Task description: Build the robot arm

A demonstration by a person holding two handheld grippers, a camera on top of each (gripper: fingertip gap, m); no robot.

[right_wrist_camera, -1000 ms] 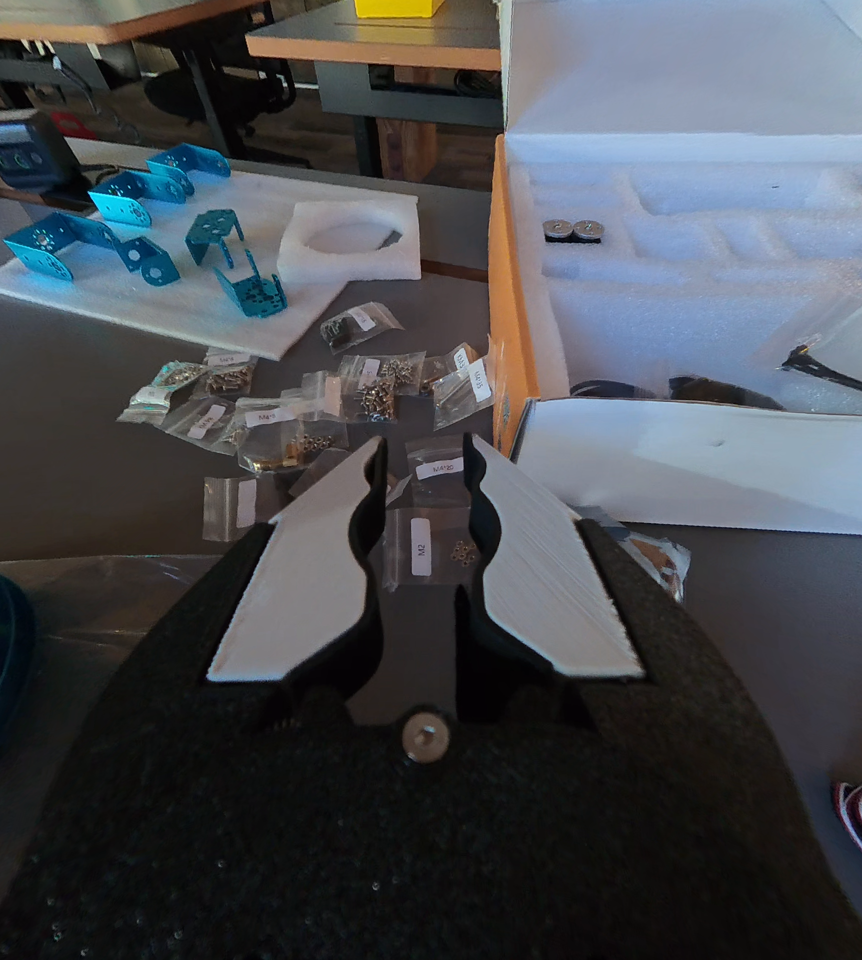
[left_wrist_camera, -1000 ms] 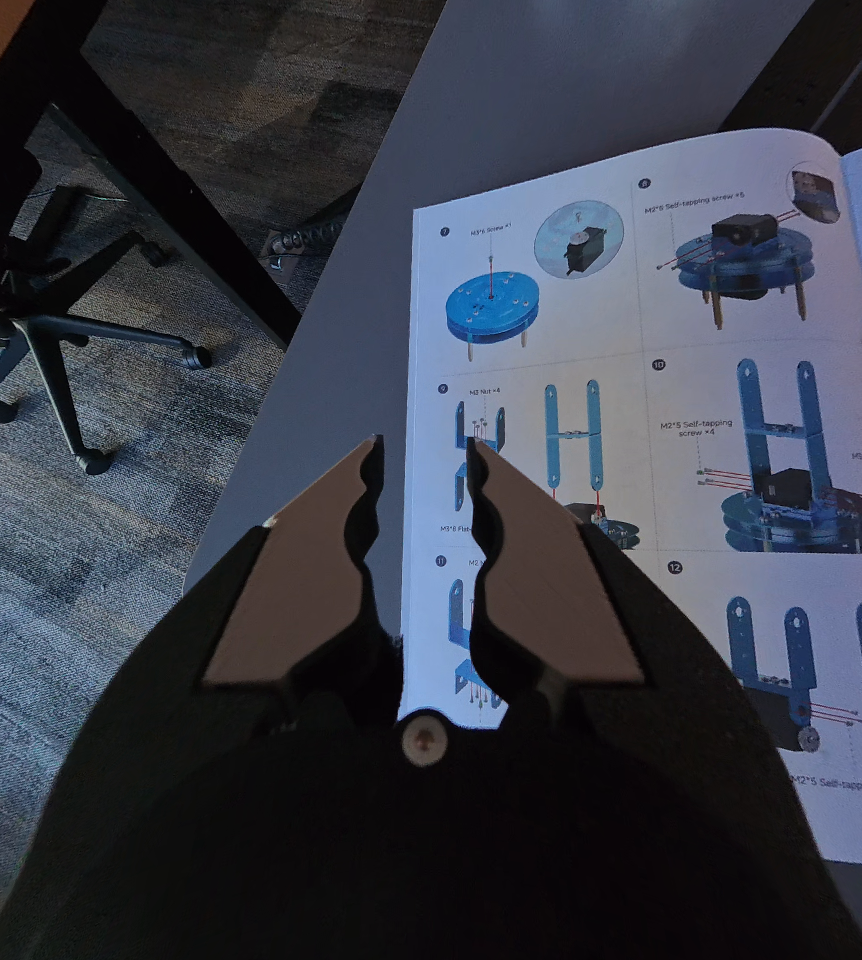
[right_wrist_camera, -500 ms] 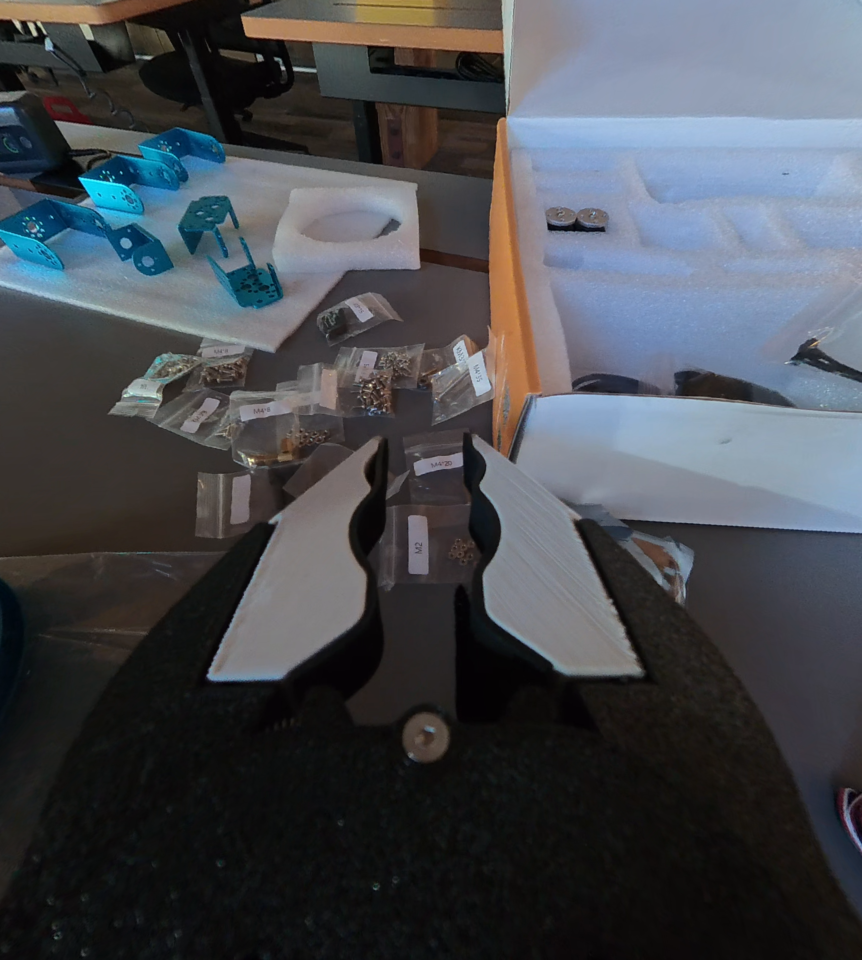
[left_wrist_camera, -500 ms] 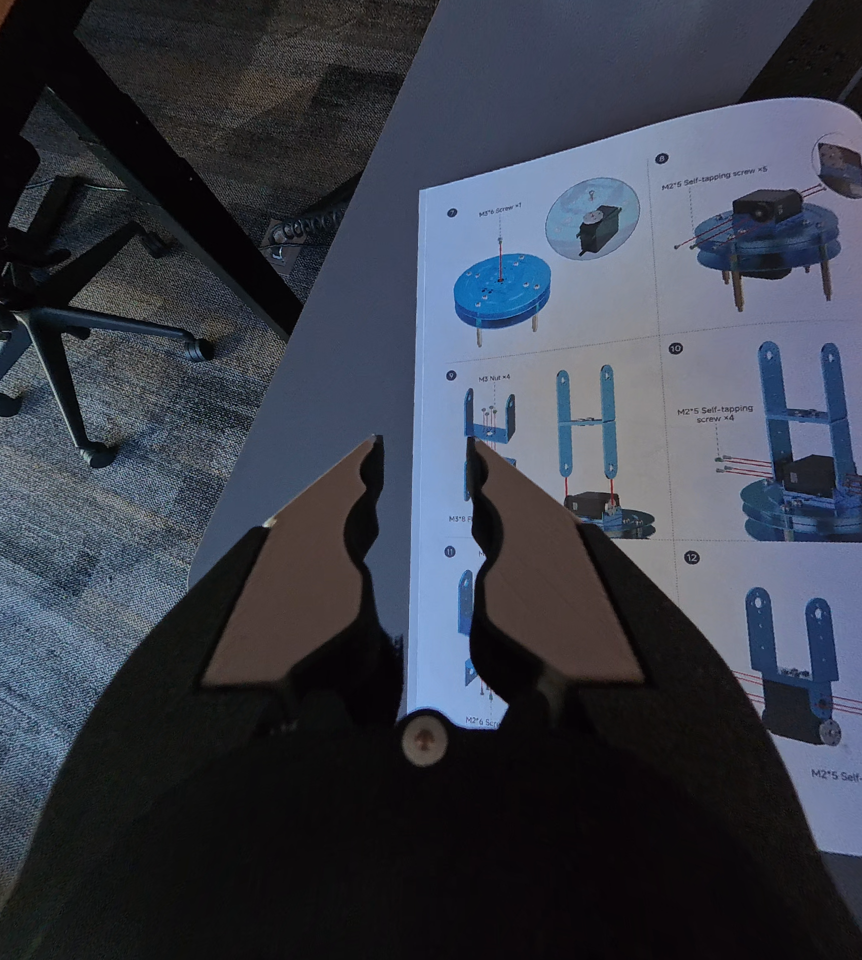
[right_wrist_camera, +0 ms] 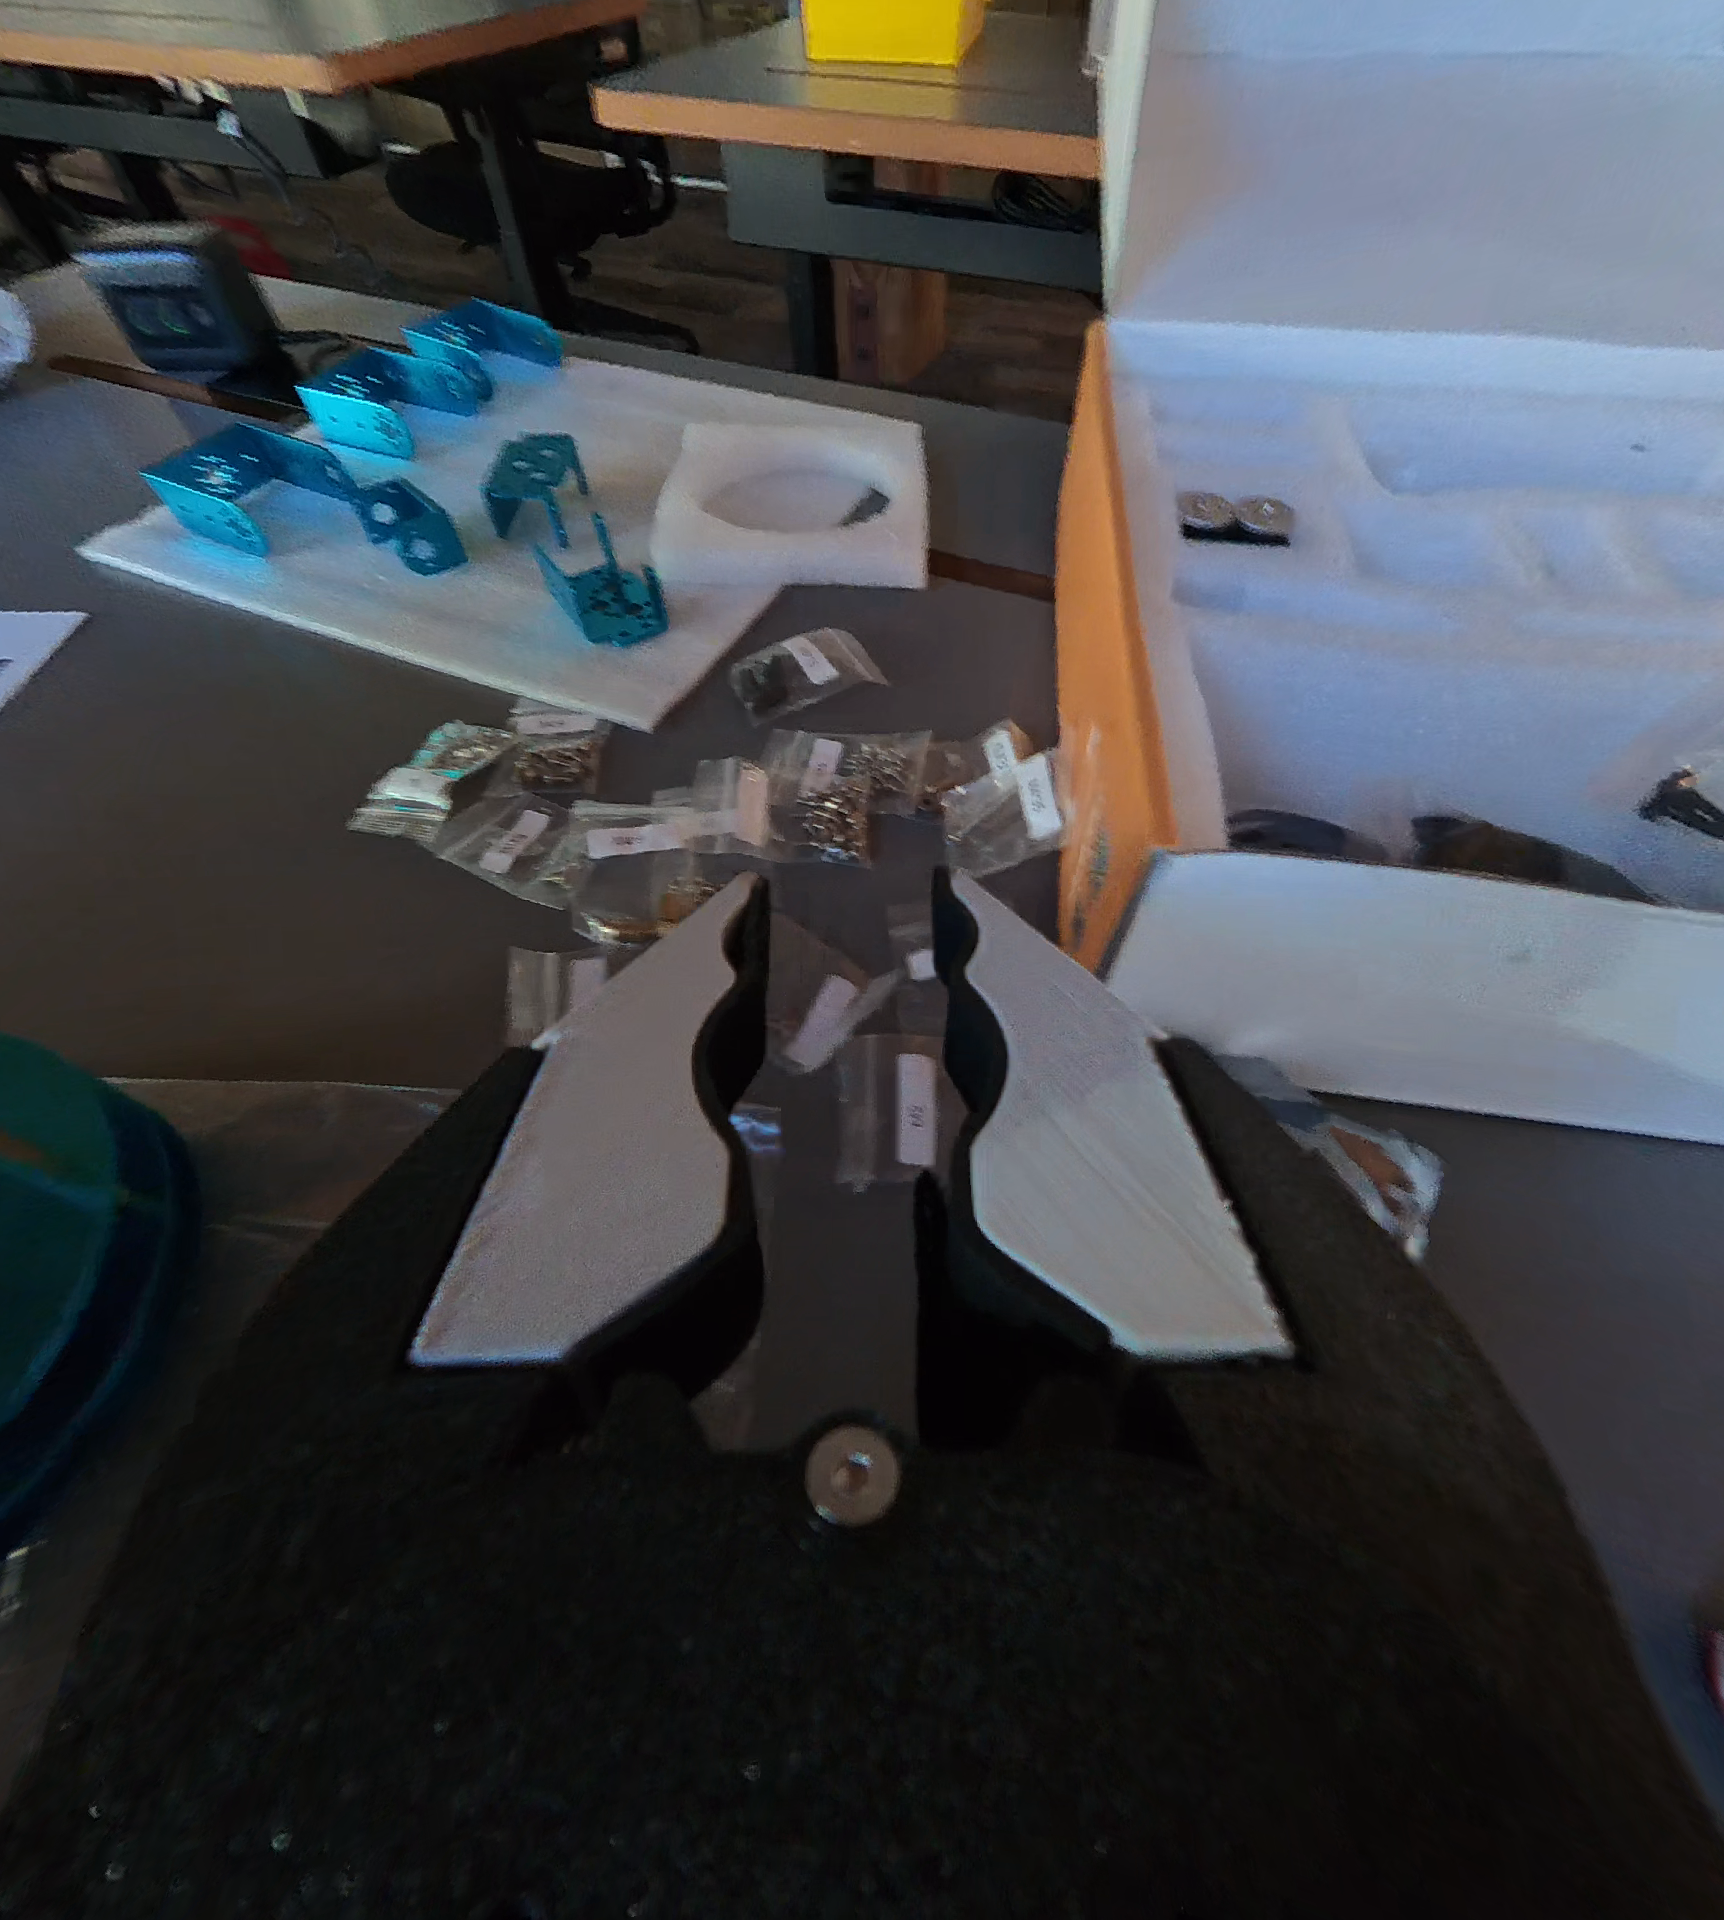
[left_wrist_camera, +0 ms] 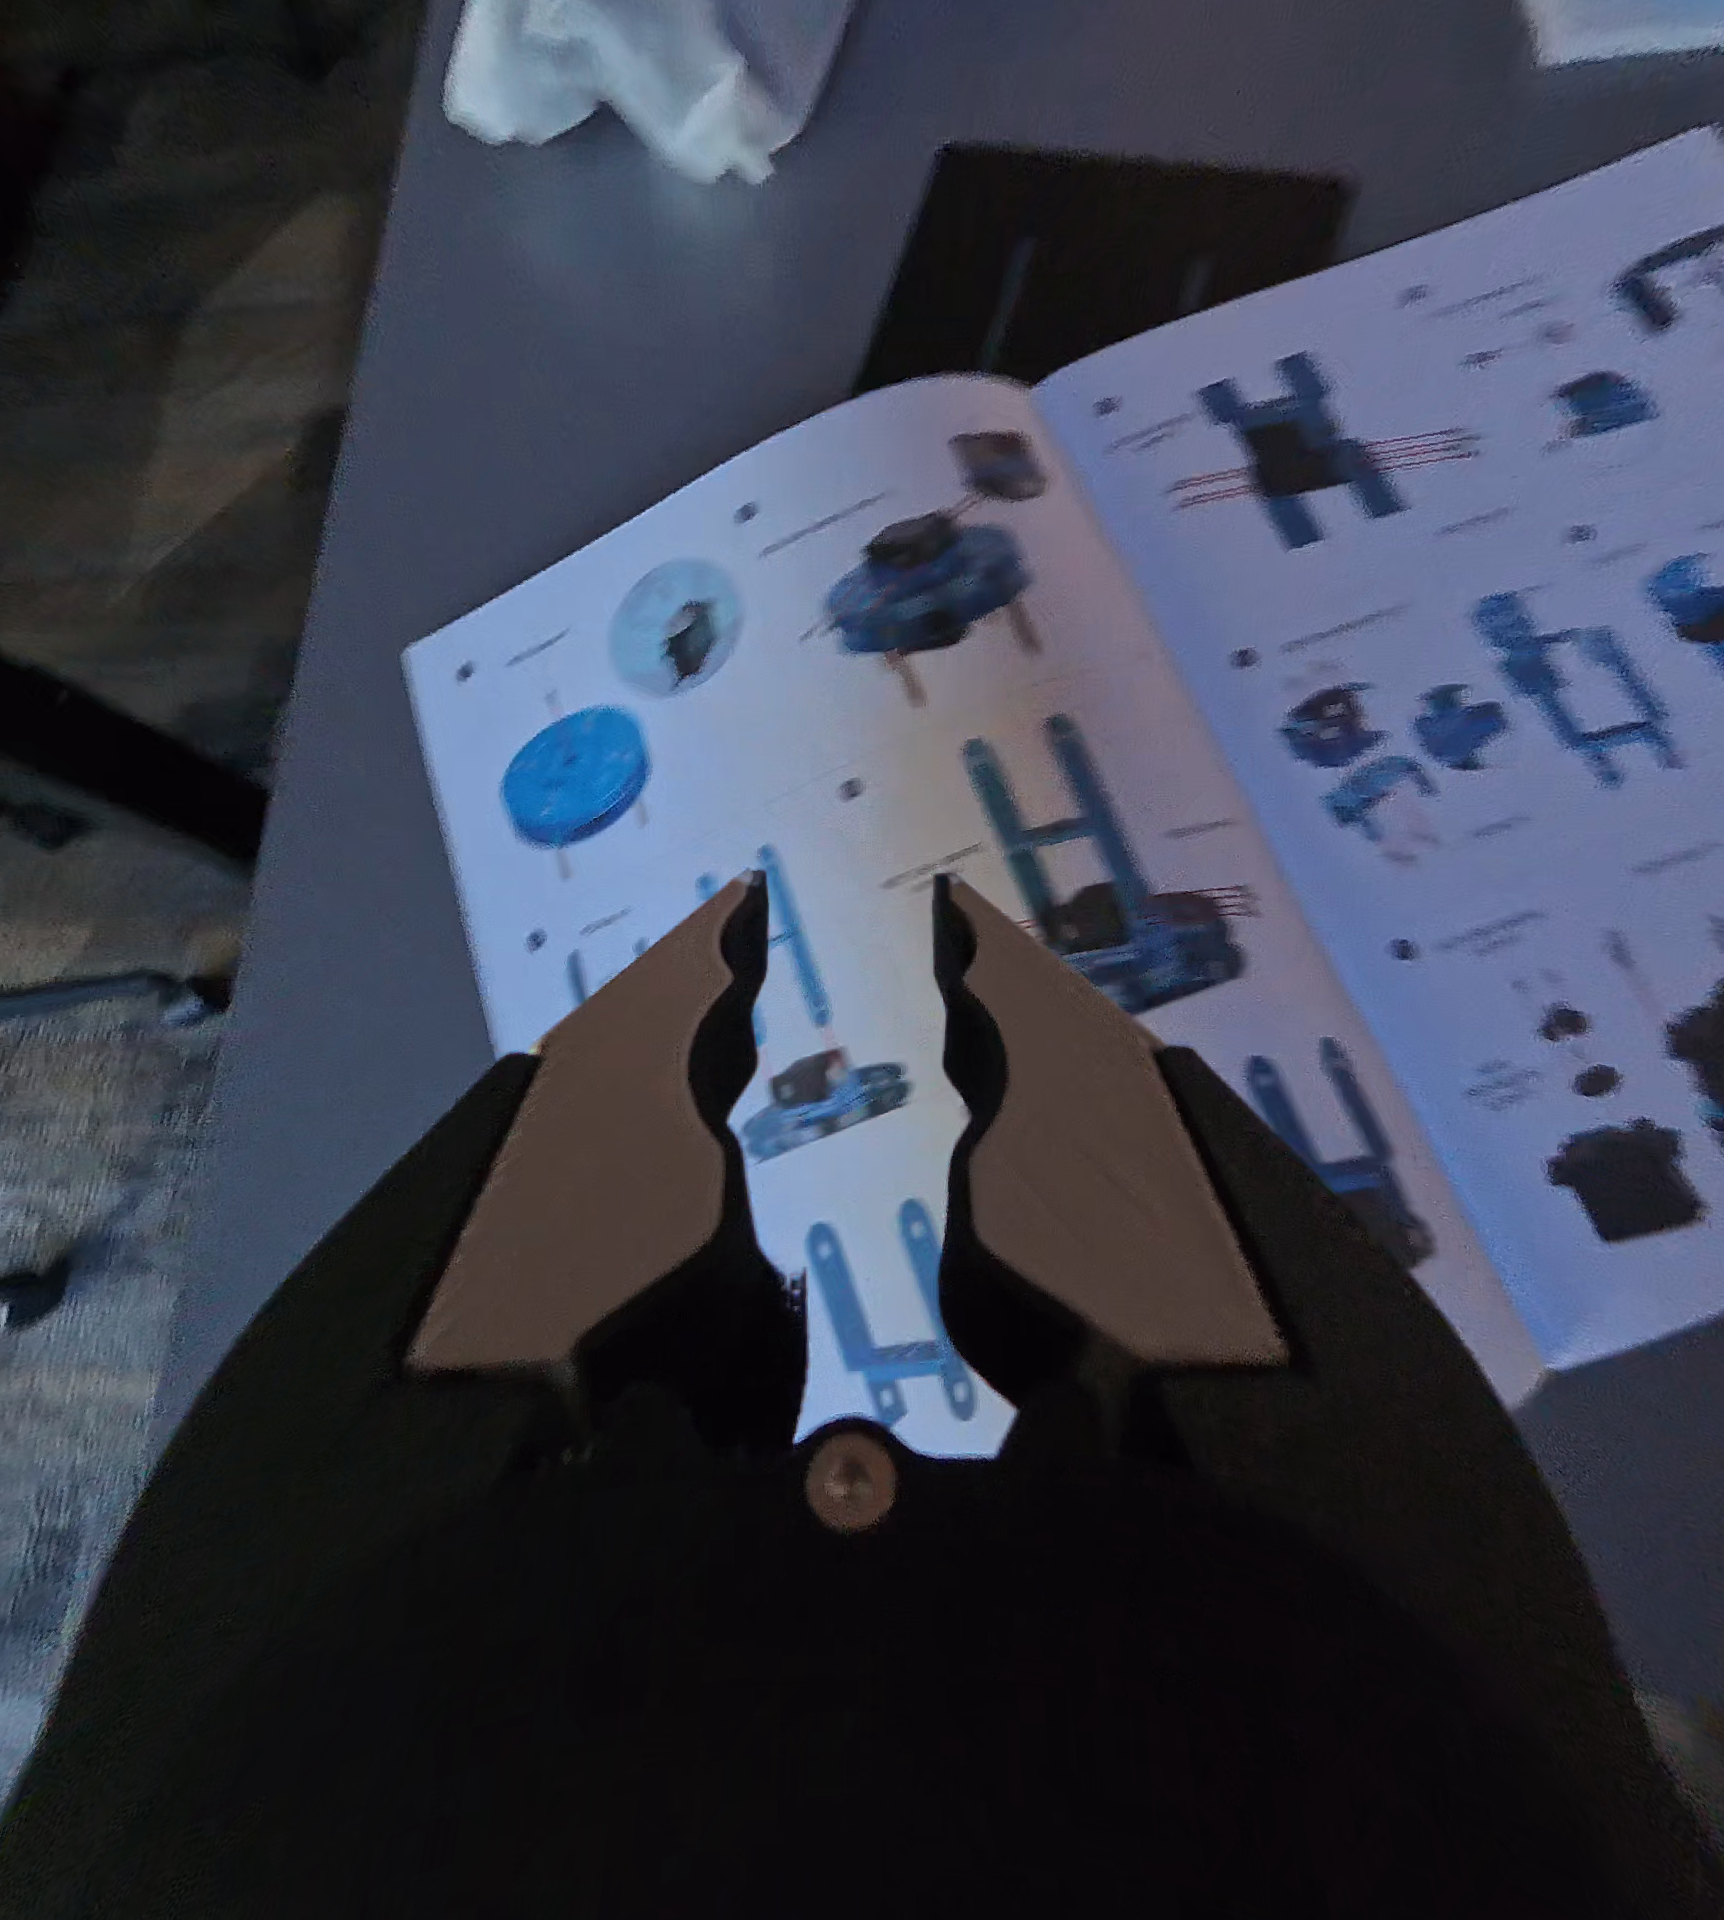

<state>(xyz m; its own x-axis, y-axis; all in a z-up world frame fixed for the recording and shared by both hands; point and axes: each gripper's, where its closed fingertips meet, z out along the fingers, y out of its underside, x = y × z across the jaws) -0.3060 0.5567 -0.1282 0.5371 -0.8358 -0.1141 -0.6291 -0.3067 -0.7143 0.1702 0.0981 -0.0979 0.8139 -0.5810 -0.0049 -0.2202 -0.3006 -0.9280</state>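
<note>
Grey table (right_wrist_camera: 162,831): booklet (left_wrist_camera: 941,644), hardware bags (right_wrist_camera: 816,800), brackets (right_wrist_camera: 245,488).

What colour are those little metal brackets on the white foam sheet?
Bright metallic blue brackets, clearest in the right wrist view.

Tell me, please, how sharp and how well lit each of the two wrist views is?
Left wrist view: dim, bluish, motion-smeared; the open booklet drawings are soft under the left gripper. Right wrist view: brighter, mildly blurred; the screw bags ahead of the right gripper are soft.
</note>
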